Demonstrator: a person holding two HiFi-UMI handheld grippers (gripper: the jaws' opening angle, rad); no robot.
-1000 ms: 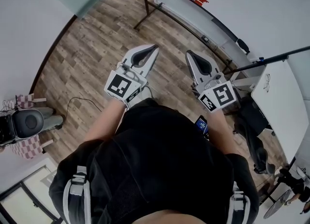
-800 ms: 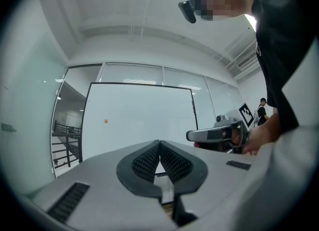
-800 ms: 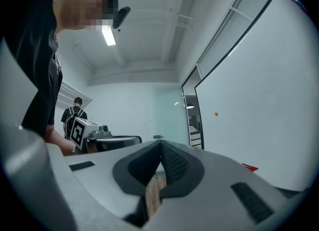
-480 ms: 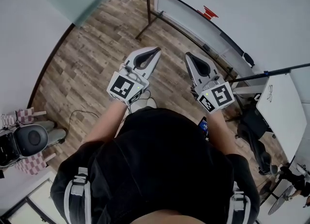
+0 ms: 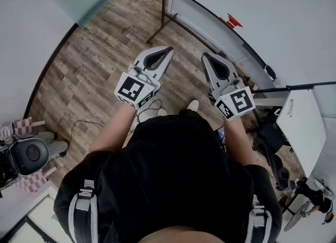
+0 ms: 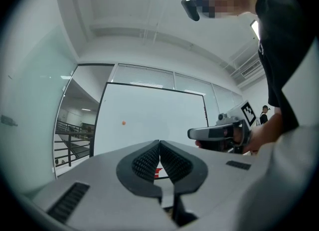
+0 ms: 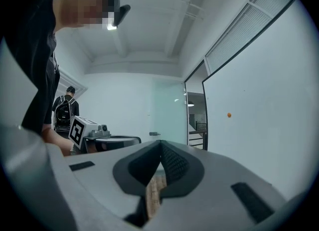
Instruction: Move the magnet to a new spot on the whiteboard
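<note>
1. The task's thing is a small round orange magnet [image 6: 123, 123]. It sits on the face of the large black-framed whiteboard [image 6: 149, 115], left of the board's middle in the left gripper view and about halfway up.
2. In the right gripper view I see the same magnet [image 7: 229, 115] as an orange dot on the whiteboard [image 7: 269, 100], which runs off to the right at a slant. I cannot make the magnet out in the head view.
3. The magnet stands alone on bare white surface, well apart from both grippers. Neither gripper touches the board.
4. Left gripper [image 6: 159, 142]: the jaws are together at the tips with nothing between the ribbed pads. It points level, straight at the whiteboard.
5. Right gripper [image 7: 160, 142]: the jaws are likewise closed tip to tip and empty, held level, with the board to its right.
6. From the head view, the left gripper [image 5: 169, 50] and right gripper [image 5: 205, 56] are held side by side in front of the person's torso. Both forearms are stretched forward over the wood-plank floor [image 5: 105, 53], and both grippers are aimed toward the whiteboard [image 5: 205, 19].
7. Each gripper shows in the other's view, beside it at the same height.
</note>
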